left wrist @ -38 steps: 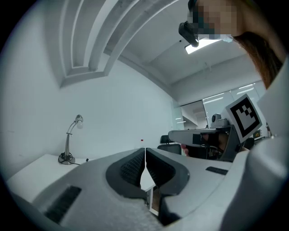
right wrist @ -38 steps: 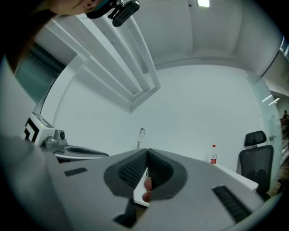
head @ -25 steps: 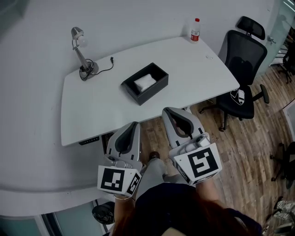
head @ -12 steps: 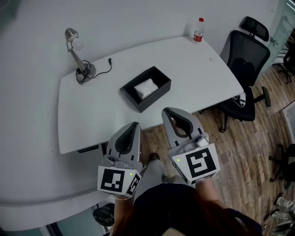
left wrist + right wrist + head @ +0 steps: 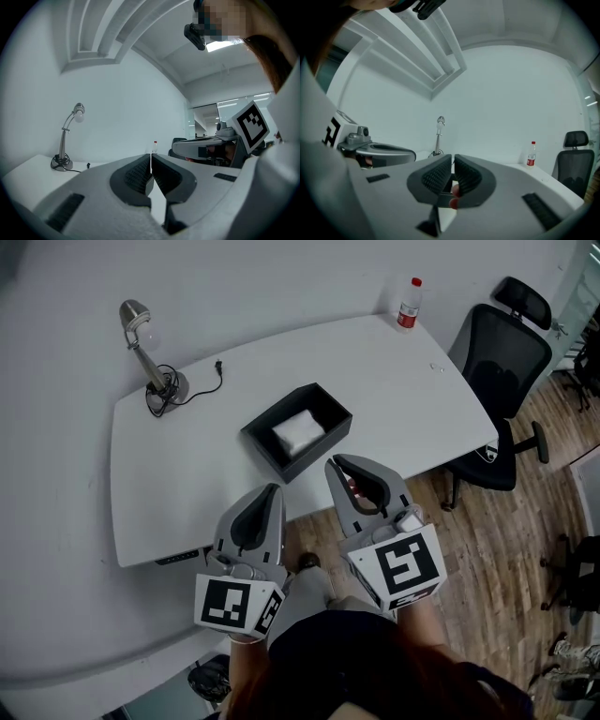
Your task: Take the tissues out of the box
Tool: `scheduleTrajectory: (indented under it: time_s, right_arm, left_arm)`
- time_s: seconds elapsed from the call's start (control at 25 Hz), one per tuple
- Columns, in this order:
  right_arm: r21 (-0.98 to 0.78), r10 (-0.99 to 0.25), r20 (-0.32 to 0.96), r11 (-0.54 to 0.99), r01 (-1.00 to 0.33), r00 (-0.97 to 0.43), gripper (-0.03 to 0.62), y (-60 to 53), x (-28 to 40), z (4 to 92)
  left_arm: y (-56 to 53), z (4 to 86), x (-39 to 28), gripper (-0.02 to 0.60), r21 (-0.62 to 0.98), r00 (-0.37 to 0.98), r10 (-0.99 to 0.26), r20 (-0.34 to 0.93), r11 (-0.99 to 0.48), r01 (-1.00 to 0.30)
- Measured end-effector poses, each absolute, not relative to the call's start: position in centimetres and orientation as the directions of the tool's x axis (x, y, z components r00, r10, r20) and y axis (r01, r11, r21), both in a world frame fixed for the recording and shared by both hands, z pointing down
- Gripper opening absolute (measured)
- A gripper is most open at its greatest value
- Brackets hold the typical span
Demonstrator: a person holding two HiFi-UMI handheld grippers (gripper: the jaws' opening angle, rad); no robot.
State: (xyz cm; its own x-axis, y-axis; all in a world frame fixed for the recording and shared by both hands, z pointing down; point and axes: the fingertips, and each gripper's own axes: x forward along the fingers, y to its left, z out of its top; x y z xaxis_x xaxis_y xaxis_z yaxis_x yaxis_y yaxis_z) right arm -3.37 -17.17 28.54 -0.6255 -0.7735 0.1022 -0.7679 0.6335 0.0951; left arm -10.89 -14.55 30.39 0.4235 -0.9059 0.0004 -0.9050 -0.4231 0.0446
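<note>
Over the last second my head view has slid toward the desk. The silver gooseneck desk lamp [image 5: 142, 351] has drifted up and out toward the far left corner of the curved white table [image 5: 178, 484], and the whole top now sits lower and nearer to me. I read this as closing in on the work, not yet starting it. The left gripper [image 5: 273, 488] has kept its place in the frame, hanging just off the table's near edge over the wood floor. Its own view shows the 2 ribbed jaws pressed together along a thin line, with nothing caught between them. Next comes the open black rectangular box [image 5: 316, 450], which has moved down the frame until its near corner lies just beyond the 2 gripper tips. The white folded tissues [image 5: 298, 430] lie inside it, untouched. The right gripper [image 5: 334, 463] is where the real change is: its jaws are opening, only a narrow slit so far, and nothing stands between the pads. I judge that as readying a pinch on the tissues, with the reach into the box not yet made. Farther right, the clear plastic bottle with a red cap [image 5: 408, 304] stands at the table's far corner and the black mesh office chair [image 5: 502, 348] sits beside that end, both well apart from the box.
</note>
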Motion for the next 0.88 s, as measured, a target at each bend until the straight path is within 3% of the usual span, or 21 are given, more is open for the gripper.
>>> scheduleTrajectory:
  time_s: [0.88]
  right_arm:
    - [0.109,-0.723,0.338,0.666,-0.738,-0.602,0.145,-25.6,-7.8,34.3]
  left_arm:
    - [-23.2,32.5,-15.1,0.026,0.124,0.426,-0.905,0.022,-0.42,-0.899]
